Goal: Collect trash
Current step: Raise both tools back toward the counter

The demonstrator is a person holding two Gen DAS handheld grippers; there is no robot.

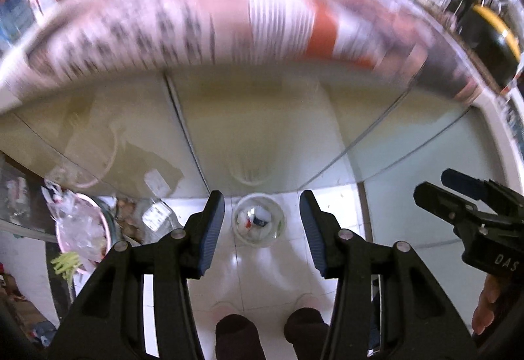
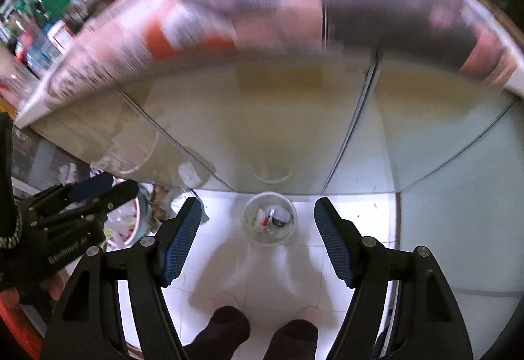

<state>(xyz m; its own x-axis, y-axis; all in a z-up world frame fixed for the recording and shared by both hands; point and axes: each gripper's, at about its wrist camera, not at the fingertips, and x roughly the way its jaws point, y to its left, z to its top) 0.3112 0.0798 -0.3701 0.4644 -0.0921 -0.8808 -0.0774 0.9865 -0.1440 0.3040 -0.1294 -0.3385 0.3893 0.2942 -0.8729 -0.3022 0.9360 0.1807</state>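
Clear bin | left gripper, right gripper apart, empty | green strips, perhaps peelings, left-view only

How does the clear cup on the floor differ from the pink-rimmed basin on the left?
The clear cup is see-through and small; the pink-rimmed basin is wider.
The clear cup holds a few small white, red and blue scraps; the pink-rimmed basin is heaped with crumpled clear plastic, with green strips at its edge.
The clear cup stands alone on white tile; the pink-rimmed basin sits among clutter.
Both are round, open-topped and hold trash.
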